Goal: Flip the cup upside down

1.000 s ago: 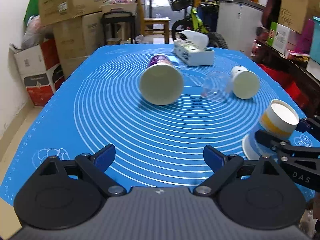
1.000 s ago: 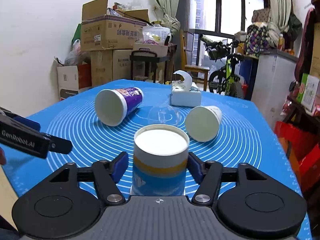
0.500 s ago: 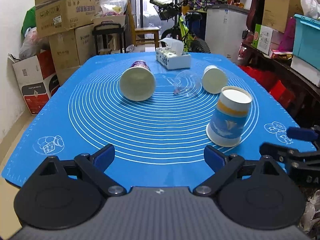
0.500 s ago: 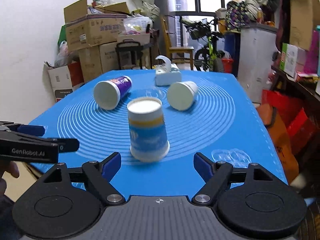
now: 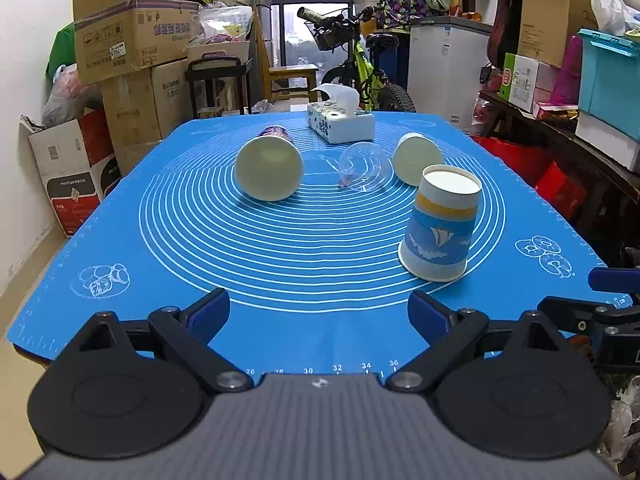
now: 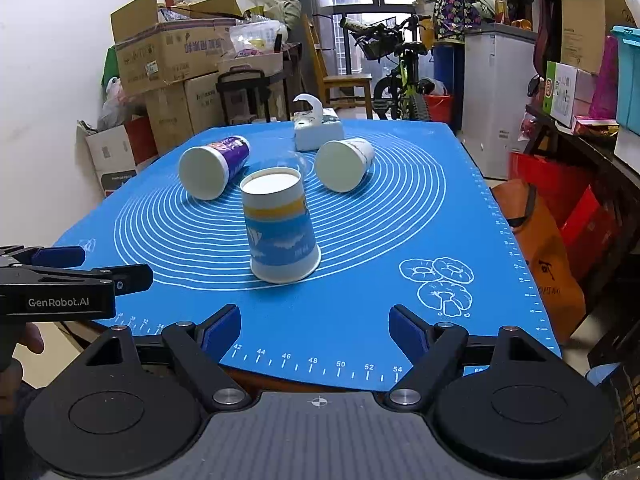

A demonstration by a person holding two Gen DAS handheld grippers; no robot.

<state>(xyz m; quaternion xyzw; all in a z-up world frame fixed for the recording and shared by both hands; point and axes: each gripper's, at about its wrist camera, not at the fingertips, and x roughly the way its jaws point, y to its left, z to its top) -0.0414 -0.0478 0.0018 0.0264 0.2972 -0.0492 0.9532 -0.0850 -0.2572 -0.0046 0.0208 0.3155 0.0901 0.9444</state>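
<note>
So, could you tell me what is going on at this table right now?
A person holds a two-finger gripper in each hand over a blue mat. The sailboat paper cup stands upside down on it, mouth down. The right gripper and left gripper are open, holding nothing. Three other cups lie on their sides further back.

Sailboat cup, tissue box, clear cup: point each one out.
sailboat cup point(image 6: 280, 236), right wrist view, on its blue side wall.
tissue box point(image 5: 344, 126), left wrist view, on its front face.
clear cup point(image 5: 365, 168), left wrist view, on its see-through wall.
</note>
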